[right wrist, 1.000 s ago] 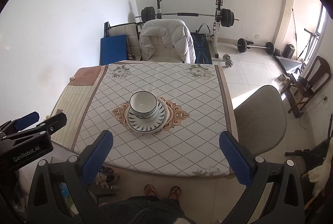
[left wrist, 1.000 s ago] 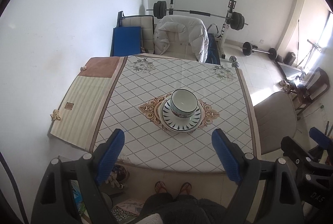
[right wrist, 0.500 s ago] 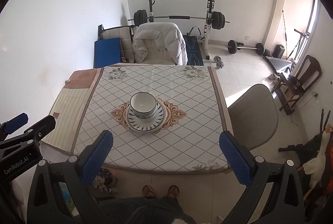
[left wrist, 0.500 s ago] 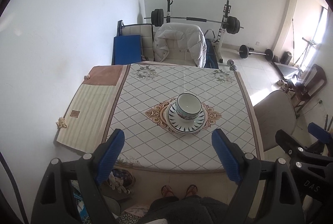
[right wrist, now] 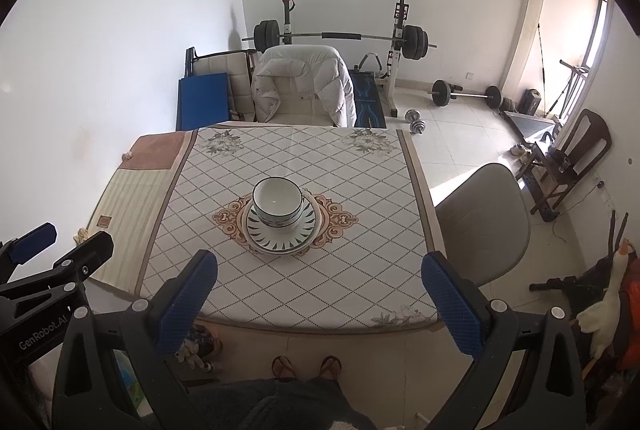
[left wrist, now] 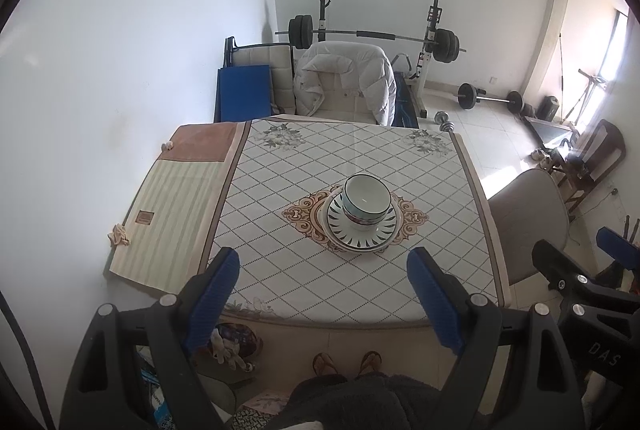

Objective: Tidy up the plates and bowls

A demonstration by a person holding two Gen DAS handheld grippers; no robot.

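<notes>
the bowls [left wrist: 367, 199] sit stacked on the plates [left wrist: 362, 228] at the middle of the tabletop [left wrist: 288, 270], while the left gripper [left wrist: 323, 272] and right gripper [right wrist: 320, 274] hang wide and empty short of the plates.

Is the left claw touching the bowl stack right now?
Apart. In the left wrist view the left claw hangs open near the table's near edge, with bare tablecloth between its fingers and the bowl stack.

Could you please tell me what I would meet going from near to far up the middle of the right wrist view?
Person's feet → table edge → stacked bowls on plates → chair with white jacket → barbell rack by the wall.
</notes>
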